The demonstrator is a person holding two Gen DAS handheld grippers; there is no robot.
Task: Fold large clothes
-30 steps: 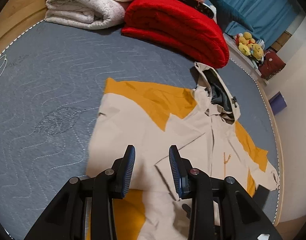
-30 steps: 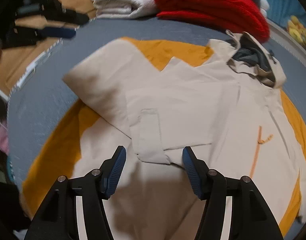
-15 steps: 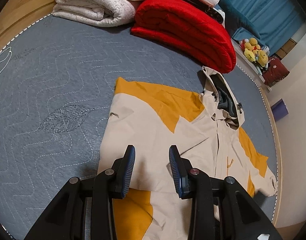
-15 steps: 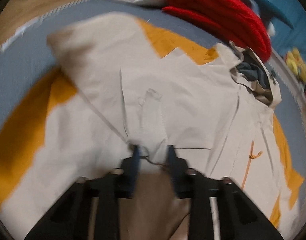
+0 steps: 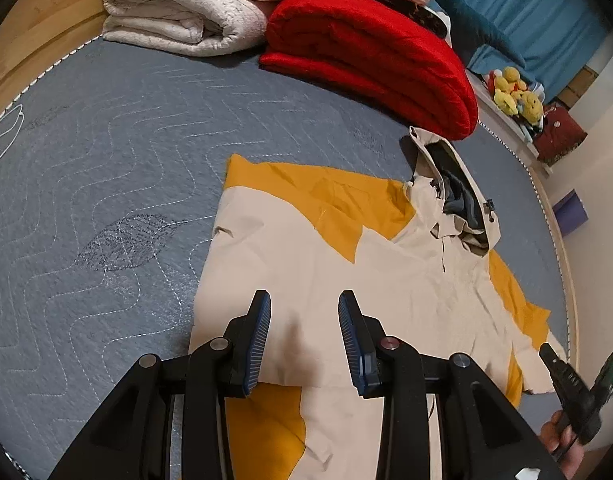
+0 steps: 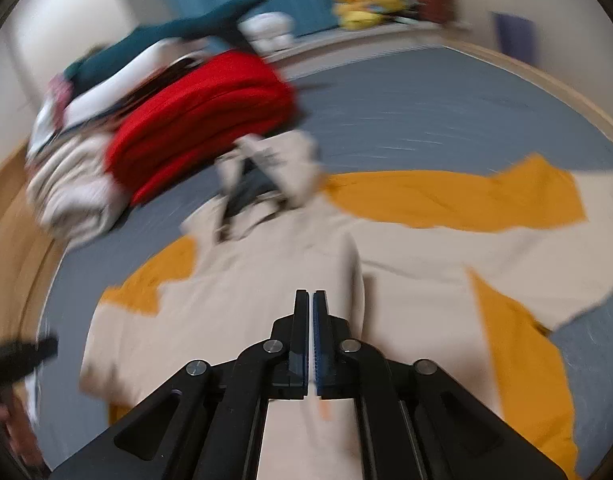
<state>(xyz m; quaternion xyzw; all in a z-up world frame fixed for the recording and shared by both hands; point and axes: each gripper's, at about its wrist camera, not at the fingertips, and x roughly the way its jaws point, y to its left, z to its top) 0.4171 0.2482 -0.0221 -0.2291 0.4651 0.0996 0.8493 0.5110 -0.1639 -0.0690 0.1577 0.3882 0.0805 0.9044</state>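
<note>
The left gripper (image 5: 304,336) hangs over the near part of the jacket (image 5: 346,280), its two blue-padded fingers (image 5: 260,336) standing apart with only bare cream cloth showing in the gap and nothing caught in them; whether the tips touch the fabric I cannot tell. The right gripper (image 6: 310,340) has its jaws pressed together, pad against pad, and from its own blurred view no fold of cloth shows between them; it points across the jacket (image 6: 266,320) toward the hood (image 6: 266,168). In the left view, the right hand (image 5: 562,440) shows at the lower right edge, wrapped around the dark handle of its tool. The jacket itself lies spread on the grey quilted mattress (image 5: 106,160), cream with mustard-yellow panels; one cream layer is folded over the body on the left side, its lower edge lying across a yellow patch near the left gripper, and the hood (image 5: 454,200) lies open at the far end with a dark lining inside. A yellow-and-cream sleeve reaches out to the right side of the bed. Beyond the hood, near it, sits a folded red blanket (image 5: 370,52), and beside that a folded white blanket (image 5: 186,4). Farther off, against a blue curtain (image 5: 546,8), yellow plush toys (image 5: 514,92) rest on a ledge.
</note>
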